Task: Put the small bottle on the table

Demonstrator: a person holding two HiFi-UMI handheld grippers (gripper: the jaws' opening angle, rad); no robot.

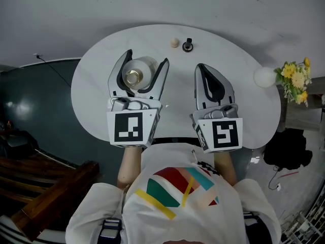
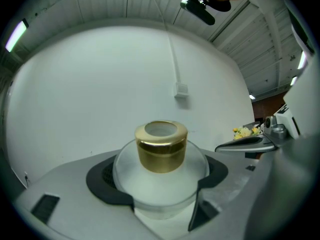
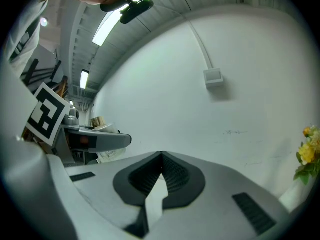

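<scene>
A small frosted white bottle [image 1: 138,71] with a gold neck ring sits between the jaws of my left gripper [image 1: 145,60], held above the white oval table [image 1: 101,105]. In the left gripper view the small bottle [image 2: 161,176] fills the space between the dark pads, its gold collar pointing up and away, and the jaws press on its sides. My right gripper [image 1: 200,67] hovers beside it at the right, its jaws together with nothing between them. In the right gripper view the right gripper [image 3: 161,156] shows its ribbed pads meeting.
At the table's far side lie a small beige ball [image 1: 174,43] and a small black cap-like piece [image 1: 188,46]. A white round lamp [image 1: 265,77] and yellow flowers [image 1: 297,80] stand at the right edge. Dark floor and wooden furniture lie to the left.
</scene>
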